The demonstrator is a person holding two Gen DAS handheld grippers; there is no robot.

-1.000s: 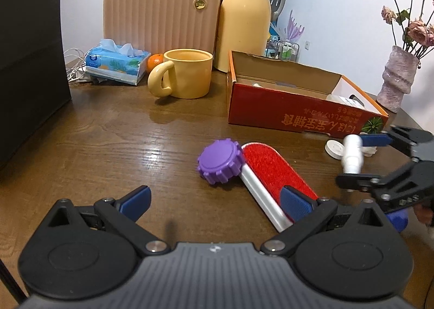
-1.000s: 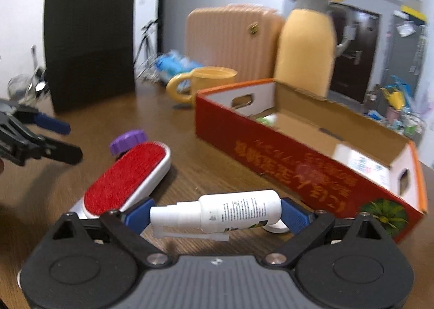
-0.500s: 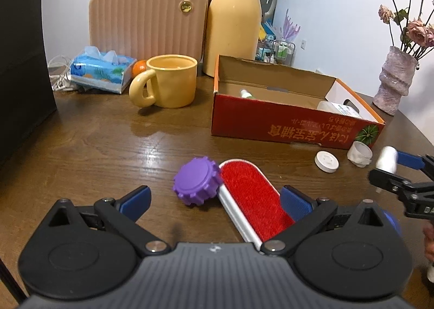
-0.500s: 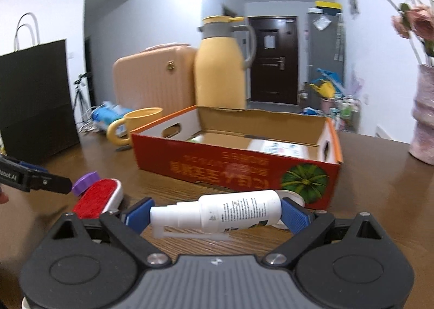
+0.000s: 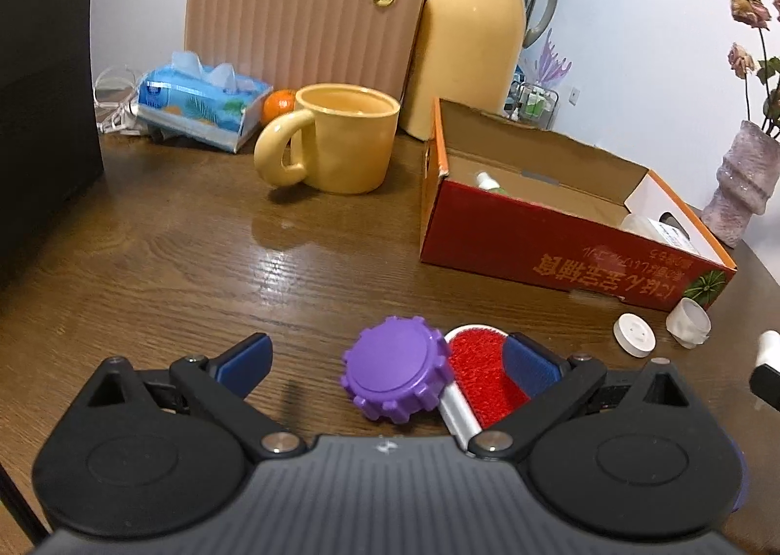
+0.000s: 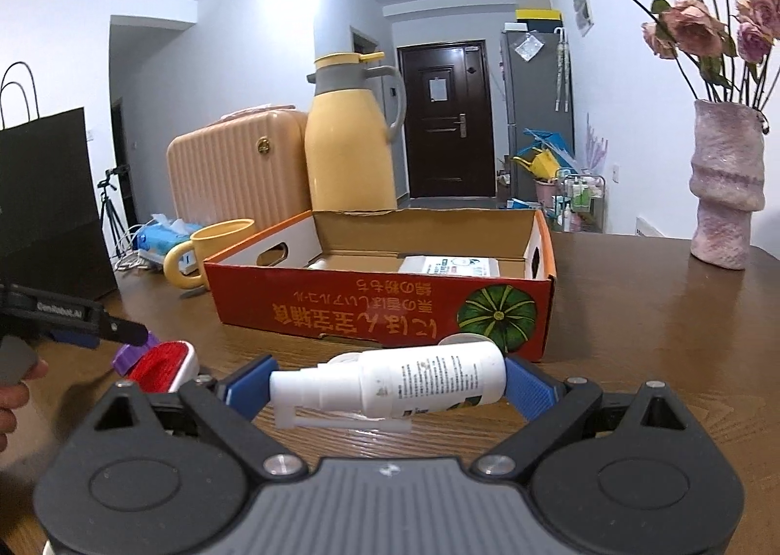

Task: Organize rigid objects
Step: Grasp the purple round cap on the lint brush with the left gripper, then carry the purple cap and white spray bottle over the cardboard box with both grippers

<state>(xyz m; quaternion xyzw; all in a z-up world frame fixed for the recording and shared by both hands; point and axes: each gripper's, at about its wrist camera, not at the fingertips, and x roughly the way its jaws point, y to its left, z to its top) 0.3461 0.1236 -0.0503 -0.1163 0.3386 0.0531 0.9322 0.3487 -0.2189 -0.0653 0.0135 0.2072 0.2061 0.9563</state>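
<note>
Over the wooden table (image 6: 633, 311), right fingers (image 6: 524, 384) clamp the spray bottle (image 6: 390, 382) crosswise; left fingers (image 5: 246, 355) spread wide.

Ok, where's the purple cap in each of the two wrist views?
Left wrist view: the purple cap lies low centre on the table, between the left gripper's open fingers, against the red lint brush.
Right wrist view: far left, low, the cap peeks from behind the brush.
Shared landmark: the red cardboard box.
</note>
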